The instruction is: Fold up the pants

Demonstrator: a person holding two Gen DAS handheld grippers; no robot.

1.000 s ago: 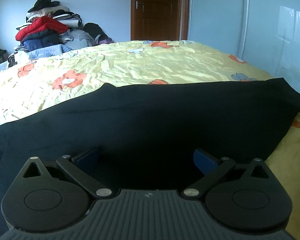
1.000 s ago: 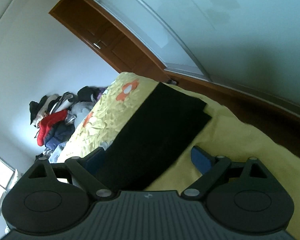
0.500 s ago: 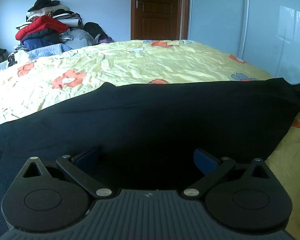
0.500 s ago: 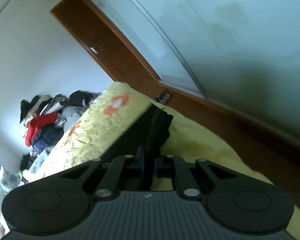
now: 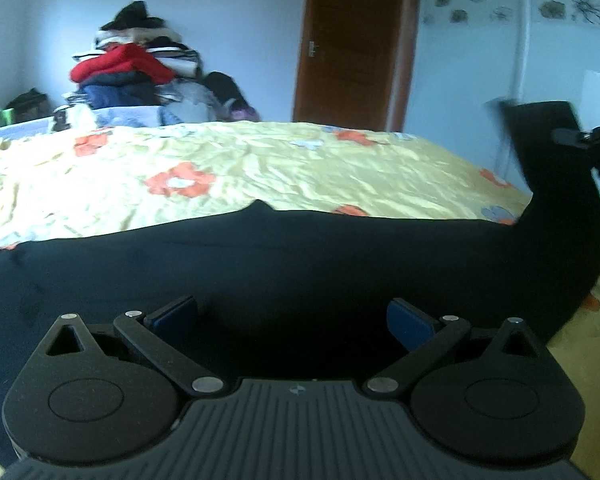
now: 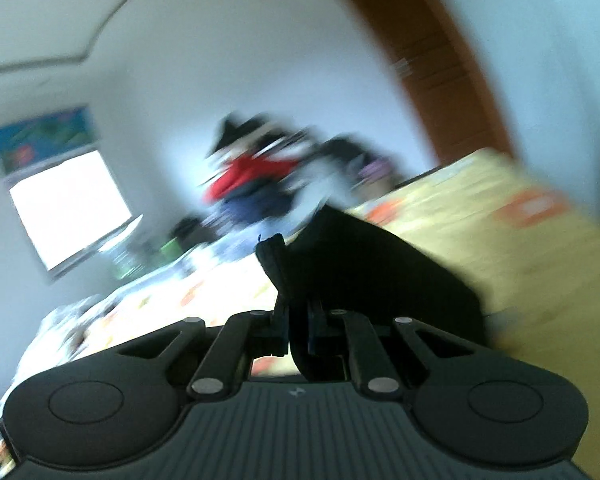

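Pants: your black pants [image 5: 300,272] lie flat across the lower middle of the left wrist view on the yellow flowered bedspread [image 5: 260,172]; their far end is lifted at the right edge of that view.
Left-side risk: your left gripper [image 5: 292,320] has its jaws wide open over the cloth, low centre of its frame, gripping nothing. With nothing pinning the flat part, I judge a hard pull from the other end could drag the whole garment across the bed and skew the fold.
Left pose: it points gently downward over the near edge of the pants, its blue pads [image 5: 410,324] apart and clear of the fabric.
Right-side risk: your right gripper [image 6: 298,328] is clamped on a thin bunch of the pants' end, at centre of its blurred view. The bite looks narrow, so the cloth may slip out, or only one layer may come up.
Right pose: it is raised and rolled; the room tilts in its frame, and the cloth trails down to the right.
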